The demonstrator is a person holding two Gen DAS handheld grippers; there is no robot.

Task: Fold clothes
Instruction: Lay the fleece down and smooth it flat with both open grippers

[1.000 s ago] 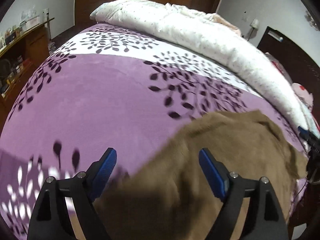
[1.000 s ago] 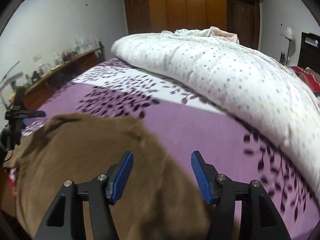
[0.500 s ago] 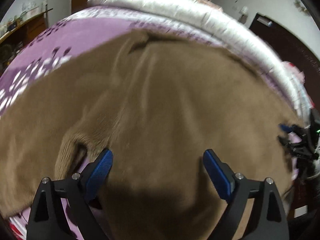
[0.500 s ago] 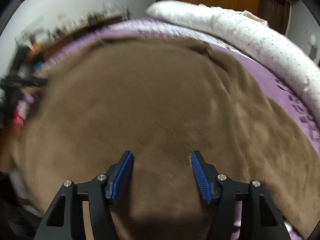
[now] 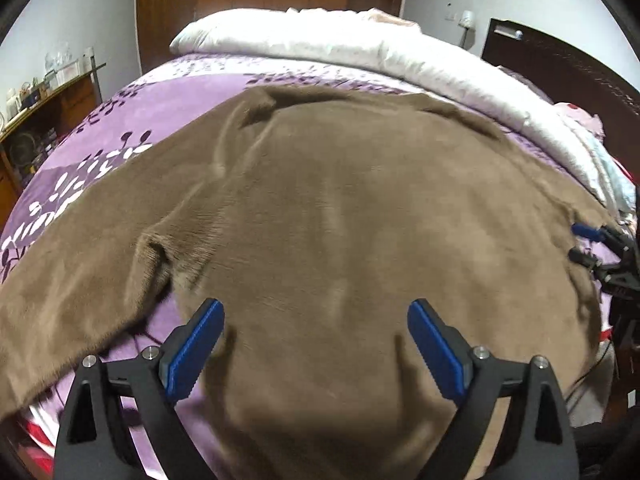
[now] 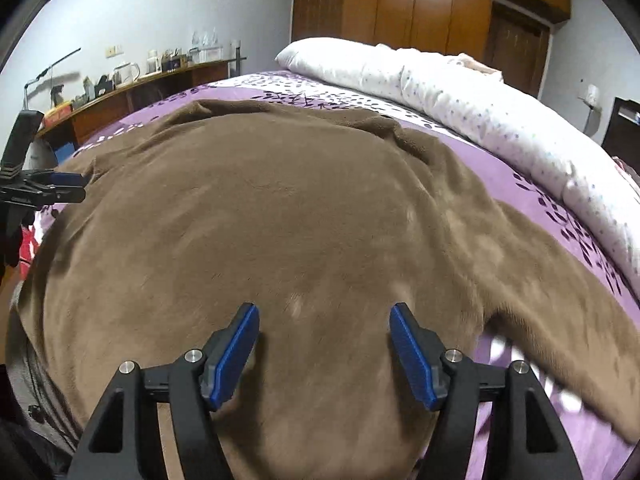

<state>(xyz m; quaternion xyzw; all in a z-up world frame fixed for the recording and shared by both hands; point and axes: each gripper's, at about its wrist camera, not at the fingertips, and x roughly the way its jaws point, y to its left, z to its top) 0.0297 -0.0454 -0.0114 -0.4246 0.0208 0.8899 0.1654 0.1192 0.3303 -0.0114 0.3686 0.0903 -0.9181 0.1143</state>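
So the brown top point(image 5: 360, 208) is lying spread flat on the purple bed point(image 5: 132, 104), neck end far from the tools, hem end right under them. One sleeve point(image 5: 80, 280) runs out to the left of the left gripper point(image 5: 316, 344), the other sleeve point(image 6: 560, 300) runs out to the right of the right gripper point(image 6: 324, 352).

Both grippers are spread wide with nothing between the pads, hanging just over the near hem, one toward each side of it.

Stuff that could bite from here, as far as I can judge:
- The fabric is plush and thick, so a shallow pinch might grab only the top layer and the back layer stays put, giving a lopsided fold.
- There's a bunched wrinkle at the left armpit, ahead-left of the left gripper. Fold over that and the lump gets locked in.
- The bedcover is fuzzy too, so a low pinch could catch it along with the top.
- The hem hangs near the bed edge, so a tug toward the person may slide it off.
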